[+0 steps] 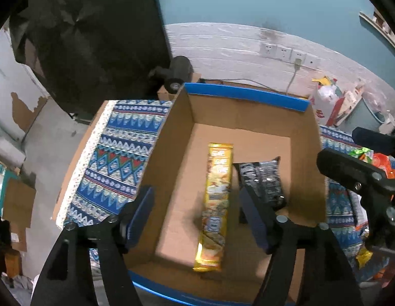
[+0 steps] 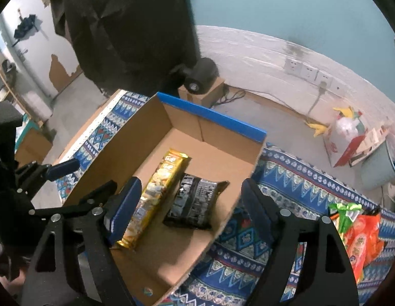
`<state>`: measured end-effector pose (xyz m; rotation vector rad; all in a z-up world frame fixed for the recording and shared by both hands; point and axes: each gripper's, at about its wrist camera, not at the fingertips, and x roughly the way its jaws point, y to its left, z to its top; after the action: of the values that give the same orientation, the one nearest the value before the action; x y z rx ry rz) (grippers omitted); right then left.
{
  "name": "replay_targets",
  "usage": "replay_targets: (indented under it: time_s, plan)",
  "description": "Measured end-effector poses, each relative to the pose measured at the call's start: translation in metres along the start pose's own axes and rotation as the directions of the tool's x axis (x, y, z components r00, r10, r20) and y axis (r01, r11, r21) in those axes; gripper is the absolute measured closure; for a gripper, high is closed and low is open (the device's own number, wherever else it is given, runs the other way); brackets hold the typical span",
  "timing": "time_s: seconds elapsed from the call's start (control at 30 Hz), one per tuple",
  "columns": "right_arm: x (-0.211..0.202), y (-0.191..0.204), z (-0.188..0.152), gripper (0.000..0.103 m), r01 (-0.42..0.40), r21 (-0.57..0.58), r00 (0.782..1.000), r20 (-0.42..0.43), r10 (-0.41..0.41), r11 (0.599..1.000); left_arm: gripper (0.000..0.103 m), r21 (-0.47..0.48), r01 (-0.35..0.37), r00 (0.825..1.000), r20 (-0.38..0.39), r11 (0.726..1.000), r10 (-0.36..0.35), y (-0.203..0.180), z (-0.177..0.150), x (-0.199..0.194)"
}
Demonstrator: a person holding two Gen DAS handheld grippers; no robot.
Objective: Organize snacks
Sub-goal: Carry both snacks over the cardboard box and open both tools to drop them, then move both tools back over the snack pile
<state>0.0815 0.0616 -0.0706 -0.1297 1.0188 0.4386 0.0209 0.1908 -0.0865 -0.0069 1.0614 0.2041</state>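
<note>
An open cardboard box [image 1: 177, 137] with blue-edged flaps stands on a patterned blue cloth; it also shows in the right wrist view [image 2: 223, 150]. Inside lie a long yellow snack pack [image 1: 216, 204] [image 2: 156, 191] and a black snack pack [image 1: 263, 181] [image 2: 195, 201] side by side. My left gripper [image 1: 200, 216] hovers open and empty above the box, the yellow pack between its fingers below. My right gripper [image 2: 189, 211] is open and empty over the box's right side. Orange and green snack packs [image 2: 358, 234] lie on the cloth at the right.
The patterned cloth [image 1: 115, 158] covers the table. A black device [image 2: 200, 76] sits on a small carton behind the box. Bags and boxes [image 2: 348, 137] stand on the floor by the wall with sockets. The other gripper [image 1: 360, 178] shows at the right edge.
</note>
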Motion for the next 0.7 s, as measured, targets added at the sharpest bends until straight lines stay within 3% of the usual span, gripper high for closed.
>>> replay_targets:
  time_s: [0.2,0.7]
  plan:
    - [-0.017,-0.016,-0.009,0.019,0.041,0.016,0.999,0.004,-0.041,0.999,0.023,0.041,0.037,0.999,0.011,0.998,-0.038,-0.024,0.001,-0.010]
    - [-0.062,-0.077,-0.054,0.018,0.155,0.066,0.988,-0.017,-0.154,0.986,0.023,0.137,0.149,0.989,-0.038,0.979,-0.145,-0.088,-0.006,-0.017]
